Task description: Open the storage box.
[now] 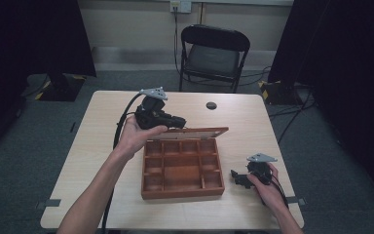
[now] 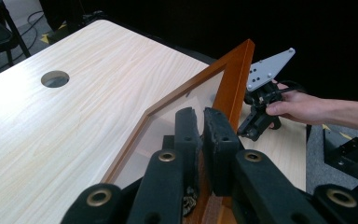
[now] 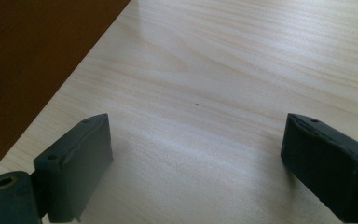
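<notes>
Orange-brown wooden compartment box near counter's front middle, long axis left-right, hinged glazed lid raised along far edge. Left gripper fingers narrowed onto lid's wooden frame, pinching it between the pads. Right gripper low on bare counter right of box, apart from its side wall; fingers spread wide, holding nothing. Open room behind box up to round cable hole. Compartment contents hard to make out. Black folding chair beyond far edge.
</notes>
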